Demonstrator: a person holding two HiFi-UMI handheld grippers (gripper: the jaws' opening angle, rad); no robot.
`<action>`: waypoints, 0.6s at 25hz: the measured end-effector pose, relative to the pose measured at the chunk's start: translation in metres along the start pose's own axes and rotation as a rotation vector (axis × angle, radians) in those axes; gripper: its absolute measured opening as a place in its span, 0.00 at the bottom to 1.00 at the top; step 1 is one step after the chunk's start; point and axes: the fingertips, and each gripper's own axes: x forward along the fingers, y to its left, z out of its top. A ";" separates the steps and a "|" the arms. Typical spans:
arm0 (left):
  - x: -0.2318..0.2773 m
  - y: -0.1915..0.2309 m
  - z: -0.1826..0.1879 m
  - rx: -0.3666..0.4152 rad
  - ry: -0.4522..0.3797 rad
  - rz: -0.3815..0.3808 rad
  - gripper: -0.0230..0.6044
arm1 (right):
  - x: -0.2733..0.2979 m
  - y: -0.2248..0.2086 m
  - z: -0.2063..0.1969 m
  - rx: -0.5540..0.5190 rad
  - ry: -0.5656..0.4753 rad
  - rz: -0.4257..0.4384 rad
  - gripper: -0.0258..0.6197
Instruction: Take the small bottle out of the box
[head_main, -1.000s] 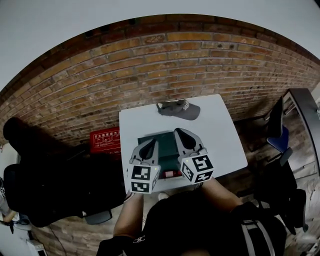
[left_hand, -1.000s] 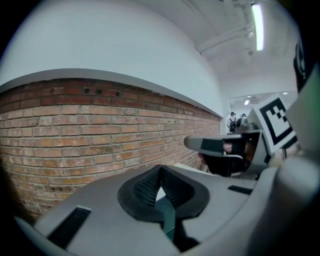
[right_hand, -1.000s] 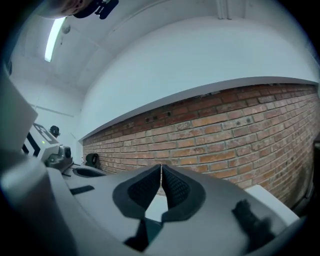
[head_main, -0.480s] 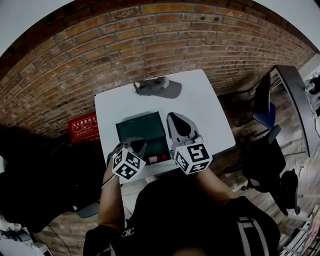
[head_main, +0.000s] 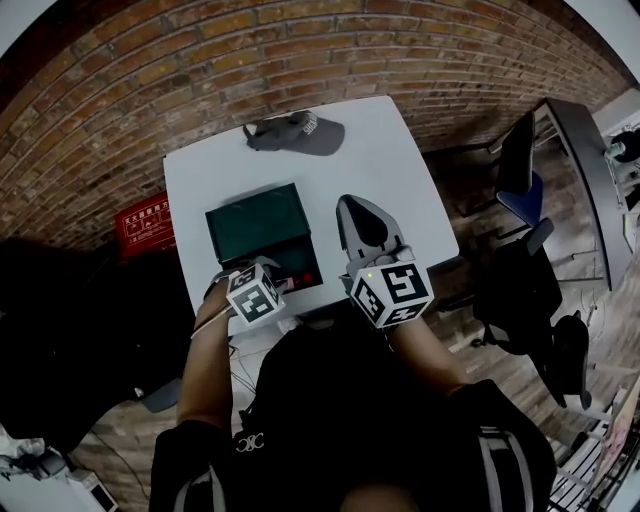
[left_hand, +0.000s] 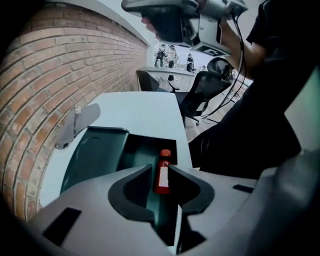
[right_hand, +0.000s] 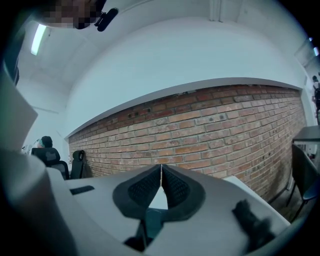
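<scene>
The left gripper (left_hand: 160, 169) is pointing down into the box, and its jaws have just been opening. They are standing a little apart and are not pinching anything. The small bottle (left_hand: 161, 176) is showing in the gap between them, just past the tips, but the pads are not pressing on it. It is red with a red cap, and it is lying flat inside the open dark green box (left_hand: 100, 150).

The right gripper (right_hand: 161, 167) is hanging higher up, beside the left one. Its jaws are squeezed together with nothing in them, and it is looking at the brick wall (right_hand: 210, 125).

I think the job is only starting. The box is open, but the bottle is still inside. Grabbing it and lifting it out are still left to do.

The bottle is wearing a white label, too small to read. Past the box, a grey cap (left_hand: 75, 125) is lying on the white table (left_hand: 145, 112). Its white print is too tiny to read, and so is the writing on the red case (head_main: 145, 222) on the floor.
</scene>
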 end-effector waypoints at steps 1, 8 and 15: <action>0.007 -0.004 -0.001 0.010 0.010 -0.013 0.21 | -0.004 -0.003 -0.004 0.008 0.002 -0.012 0.09; 0.033 -0.002 -0.005 0.061 0.069 -0.008 0.28 | -0.027 -0.016 -0.028 0.064 0.018 -0.075 0.09; 0.049 -0.002 -0.016 0.045 0.126 -0.097 0.28 | -0.034 -0.026 -0.021 0.053 0.003 -0.111 0.09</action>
